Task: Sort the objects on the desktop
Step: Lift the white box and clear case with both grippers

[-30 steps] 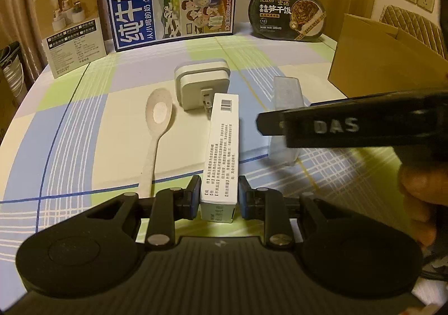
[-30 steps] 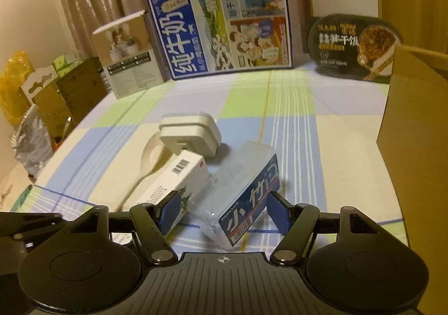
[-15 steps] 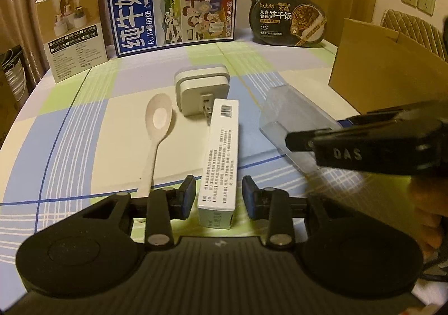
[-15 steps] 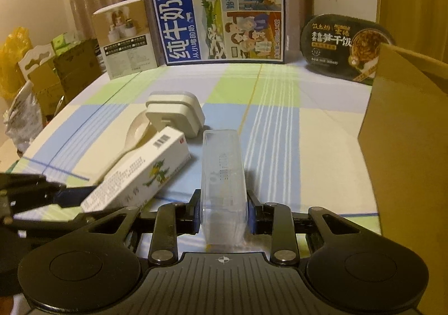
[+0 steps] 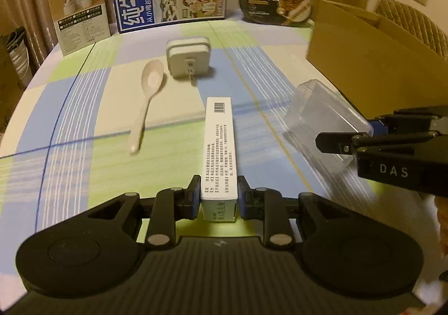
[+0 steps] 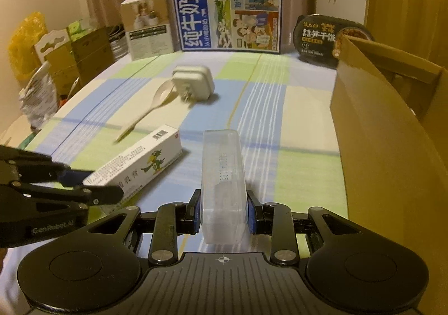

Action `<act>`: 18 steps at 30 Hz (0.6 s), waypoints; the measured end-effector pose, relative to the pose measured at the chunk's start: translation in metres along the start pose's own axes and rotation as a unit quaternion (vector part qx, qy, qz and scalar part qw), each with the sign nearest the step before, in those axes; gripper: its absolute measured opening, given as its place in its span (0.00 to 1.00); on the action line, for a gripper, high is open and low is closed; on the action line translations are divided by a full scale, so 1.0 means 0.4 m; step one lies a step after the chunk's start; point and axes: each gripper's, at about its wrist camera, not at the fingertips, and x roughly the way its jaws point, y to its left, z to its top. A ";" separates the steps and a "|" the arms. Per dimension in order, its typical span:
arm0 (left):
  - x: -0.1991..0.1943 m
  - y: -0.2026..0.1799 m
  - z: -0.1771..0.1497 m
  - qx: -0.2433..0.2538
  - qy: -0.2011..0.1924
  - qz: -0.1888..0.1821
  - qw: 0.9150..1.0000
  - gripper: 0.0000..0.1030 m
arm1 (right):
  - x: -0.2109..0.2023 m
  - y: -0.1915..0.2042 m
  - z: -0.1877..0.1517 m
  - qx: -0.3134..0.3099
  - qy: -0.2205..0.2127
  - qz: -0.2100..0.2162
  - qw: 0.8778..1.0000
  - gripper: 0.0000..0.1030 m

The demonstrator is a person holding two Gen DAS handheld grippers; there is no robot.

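Gripping a white carton [image 5: 219, 147] by its near end, the left hand-held gripper [image 5: 219, 197] has both pads pressed against the carton's sides; the carton points away along the checked surface [image 5: 84, 124], its barcode at the far end. The right hand-held gripper [image 6: 223, 215] is clamped on a clear plastic case [image 6: 223, 175], which sticks out forward between its fingers, just beside the brown cardboard box [image 6: 386, 147] on the right. Carton and case are near each other but apart. Farther back on the surface lie a pale spoon [image 5: 148, 96] and a white plug adapter [image 5: 188, 59], close together. Along the far edge stand a blue milk box [image 6: 228, 11], a small beige box [image 6: 147, 25] and a dark meal tub [image 6: 324, 38].
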 end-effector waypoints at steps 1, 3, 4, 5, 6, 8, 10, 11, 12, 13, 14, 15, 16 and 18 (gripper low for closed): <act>-0.023 -0.013 -0.017 0.011 -0.001 0.004 1.000 0.21 | -0.017 0.005 -0.015 -0.003 0.001 0.001 1.000 0.27; -0.064 -0.031 -0.046 0.020 -0.004 0.008 1.000 0.21 | -0.051 0.017 -0.048 -0.010 0.005 0.000 1.000 0.27; -0.086 -0.040 -0.065 0.019 -0.004 0.008 1.000 0.21 | -0.064 0.021 -0.062 -0.012 0.007 0.000 1.000 0.27; -0.101 -0.046 -0.079 0.017 -0.002 0.005 1.000 0.21 | -0.077 0.024 -0.077 -0.012 0.009 0.001 1.000 0.27; -0.113 -0.052 -0.094 0.013 0.001 0.002 1.000 0.21 | -0.085 0.026 -0.088 -0.012 0.011 0.002 1.000 0.27; -0.132 -0.063 -0.118 0.005 0.003 -0.007 1.000 0.22 | -0.093 0.029 -0.103 -0.013 0.012 0.000 1.000 0.27; -0.137 -0.073 -0.129 0.007 0.005 -0.005 1.000 0.30 | -0.094 0.032 -0.111 -0.019 0.014 -0.005 1.000 0.28; -0.135 -0.076 -0.129 0.010 0.005 -0.004 1.000 0.30 | -0.093 0.033 -0.113 -0.021 0.015 -0.007 1.000 0.28; -0.134 -0.077 -0.127 0.012 0.004 -0.002 1.000 0.30 | -0.091 0.032 -0.113 -0.020 0.015 -0.007 1.000 0.28; -0.132 -0.076 -0.123 0.012 0.001 0.001 1.000 0.30 | -0.089 0.031 -0.113 -0.020 0.015 -0.008 1.000 0.28; -0.131 -0.074 -0.118 0.009 -0.003 0.002 1.000 0.30 | -0.085 0.029 -0.112 -0.019 0.016 -0.008 1.000 0.28; -0.129 -0.073 -0.113 0.005 -0.006 0.000 1.000 0.30 | -0.081 0.027 -0.112 -0.017 0.017 -0.009 1.000 0.28; -0.128 -0.072 -0.109 0.003 -0.009 -0.003 1.000 0.30 | -0.076 0.024 -0.112 -0.016 0.019 -0.010 1.000 0.28; -0.116 -0.075 -0.100 0.005 -0.009 -0.006 1.000 0.30 | -0.065 0.019 -0.115 -0.014 0.025 -0.010 1.000 0.29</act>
